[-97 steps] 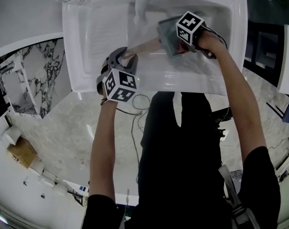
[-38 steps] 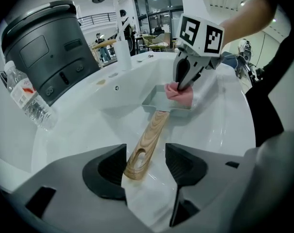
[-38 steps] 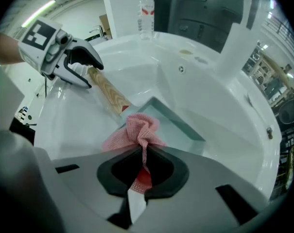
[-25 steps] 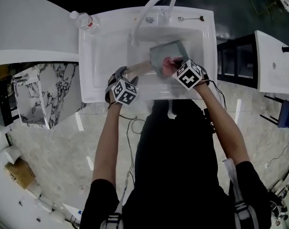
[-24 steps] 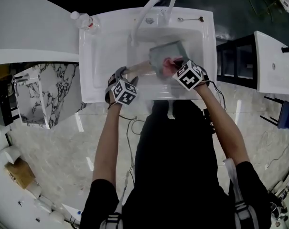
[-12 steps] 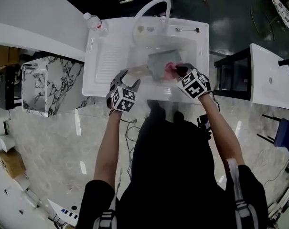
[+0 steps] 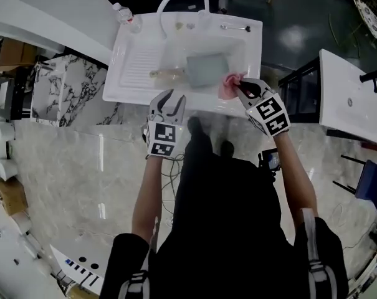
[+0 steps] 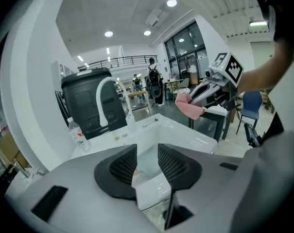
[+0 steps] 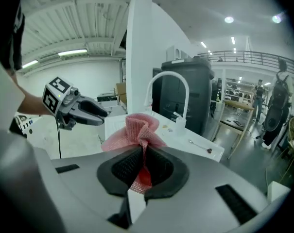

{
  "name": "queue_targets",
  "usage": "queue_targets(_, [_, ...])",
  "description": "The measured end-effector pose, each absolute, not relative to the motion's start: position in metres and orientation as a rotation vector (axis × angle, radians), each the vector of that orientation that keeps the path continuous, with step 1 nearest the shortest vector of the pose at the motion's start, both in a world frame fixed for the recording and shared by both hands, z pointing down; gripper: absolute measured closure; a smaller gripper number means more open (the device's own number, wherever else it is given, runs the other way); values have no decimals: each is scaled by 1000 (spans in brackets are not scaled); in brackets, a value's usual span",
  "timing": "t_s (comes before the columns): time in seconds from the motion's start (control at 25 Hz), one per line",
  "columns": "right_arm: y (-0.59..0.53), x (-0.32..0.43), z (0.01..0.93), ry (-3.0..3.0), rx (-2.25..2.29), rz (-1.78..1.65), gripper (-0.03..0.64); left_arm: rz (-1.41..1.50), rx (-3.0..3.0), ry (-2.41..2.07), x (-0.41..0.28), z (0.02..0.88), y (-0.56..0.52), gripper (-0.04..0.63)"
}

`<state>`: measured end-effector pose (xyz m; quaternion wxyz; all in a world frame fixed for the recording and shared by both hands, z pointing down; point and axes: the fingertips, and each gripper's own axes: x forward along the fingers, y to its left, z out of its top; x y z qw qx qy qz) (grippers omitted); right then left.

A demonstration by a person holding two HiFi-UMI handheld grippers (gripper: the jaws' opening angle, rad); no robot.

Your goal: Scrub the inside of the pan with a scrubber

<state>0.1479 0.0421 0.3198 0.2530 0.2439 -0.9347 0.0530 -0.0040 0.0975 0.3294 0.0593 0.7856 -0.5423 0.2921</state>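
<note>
Pan (image 7: 207,69) lay at ten o'clock from the right gripper (image 7: 240,87), which pinched the scrubber (image 7: 227,87); the left gripper (image 7: 168,99), jaws closing on nothing, sat at six o'clock from the handle (image 7: 166,73).

Black from the shoulders down: we wear a short-sleeved black top (image 7: 229,229), its sleeves (image 7: 129,254) ending above the elbow, and dark shoes (image 7: 194,128). Pale grey straps (image 7: 308,242) cross both our shoulders, and a thin cable (image 7: 169,173) trails near our left wrist.
</note>
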Motion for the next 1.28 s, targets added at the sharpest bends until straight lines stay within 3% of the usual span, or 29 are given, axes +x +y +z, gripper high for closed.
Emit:
queue_targets(0.2, [64, 181, 268, -2730, 719, 282, 580, 664, 2397, -1750, 25, 274, 126, 529])
queue_targets(0.32, [72, 189, 243, -2794, 711, 264, 580, 594, 2408, -1789, 33, 243, 135, 552])
queue_targets(0.6, [85, 187, 199, -2875, 688, 150, 581, 132, 2457, -1747, 40, 171, 146, 561])
queue_targets(1.28, [117, 197, 167, -2918, 713, 100, 583, 88, 2459, -1681, 64, 162, 166, 561])
